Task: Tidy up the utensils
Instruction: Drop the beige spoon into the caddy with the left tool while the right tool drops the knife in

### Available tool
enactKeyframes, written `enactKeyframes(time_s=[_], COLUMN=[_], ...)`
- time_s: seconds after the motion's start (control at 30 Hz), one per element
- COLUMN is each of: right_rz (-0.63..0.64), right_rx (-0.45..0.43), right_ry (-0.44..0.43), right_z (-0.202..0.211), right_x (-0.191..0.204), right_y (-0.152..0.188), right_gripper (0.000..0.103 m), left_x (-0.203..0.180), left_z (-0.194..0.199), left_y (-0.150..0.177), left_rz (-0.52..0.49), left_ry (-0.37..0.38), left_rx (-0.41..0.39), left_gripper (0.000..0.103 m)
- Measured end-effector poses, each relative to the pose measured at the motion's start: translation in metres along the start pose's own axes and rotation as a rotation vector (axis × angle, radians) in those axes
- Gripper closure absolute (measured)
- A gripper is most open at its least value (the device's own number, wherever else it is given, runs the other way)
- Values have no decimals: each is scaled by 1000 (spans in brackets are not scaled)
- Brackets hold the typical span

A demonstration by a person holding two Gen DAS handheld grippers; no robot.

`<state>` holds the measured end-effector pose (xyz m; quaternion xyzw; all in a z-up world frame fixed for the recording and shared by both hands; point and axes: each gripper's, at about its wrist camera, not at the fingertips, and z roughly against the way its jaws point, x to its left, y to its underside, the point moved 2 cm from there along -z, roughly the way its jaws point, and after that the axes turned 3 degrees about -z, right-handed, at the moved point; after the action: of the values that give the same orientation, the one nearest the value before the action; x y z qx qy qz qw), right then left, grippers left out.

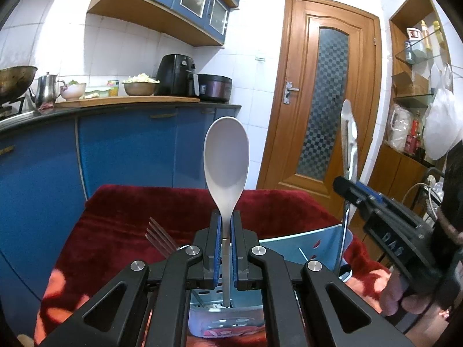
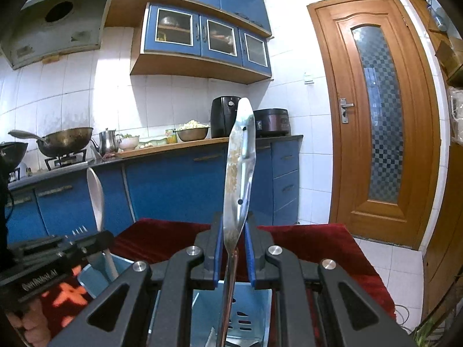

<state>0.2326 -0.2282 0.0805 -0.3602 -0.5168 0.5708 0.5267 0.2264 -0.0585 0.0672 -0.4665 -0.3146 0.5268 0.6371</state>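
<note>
Left wrist view: your left gripper has its blue-padded fingers pinching the neck of a pale grey plastic serving spoon. The spoon stands upright, bowl at the top, and its handle runs down into a light blue perforated plastic utensil holder on a dark red velvety cloth. A metal fork pokes up just left of the fingers. To the right, your right gripper holds a flat stainless-steel spatula upright over the same holder.

Right wrist view: your right gripper has its fingers closed around the spatula near the base of its blade. The blade points upward and the handle reaches down into the blue holder. At the left, the grey spoon stands in the holder, held by your left gripper.
</note>
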Motion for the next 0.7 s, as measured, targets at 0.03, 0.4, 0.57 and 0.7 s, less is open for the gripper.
enactKeyframes(time_s=[0.03, 0.4, 0.57, 0.7], right_rz=[2, 9, -8, -36], right_rx=[3, 85, 71, 74], right_ry=[1, -58, -66, -70], right_z=[-1, 1, 16, 31], right_x=[-1, 4, 6, 5], right_y=[2, 14, 8, 3], right_gripper=[87, 75, 72, 72], left_x=[1, -6, -10, -15], left_z=[0, -7, 5, 20], left_y=[0, 3, 0, -2], left_rz=[0, 12, 2, -7], left_ry=[0, 41, 43, 48], left_rx=[0, 79, 74, 67], left_gripper=[97, 88, 85, 84])
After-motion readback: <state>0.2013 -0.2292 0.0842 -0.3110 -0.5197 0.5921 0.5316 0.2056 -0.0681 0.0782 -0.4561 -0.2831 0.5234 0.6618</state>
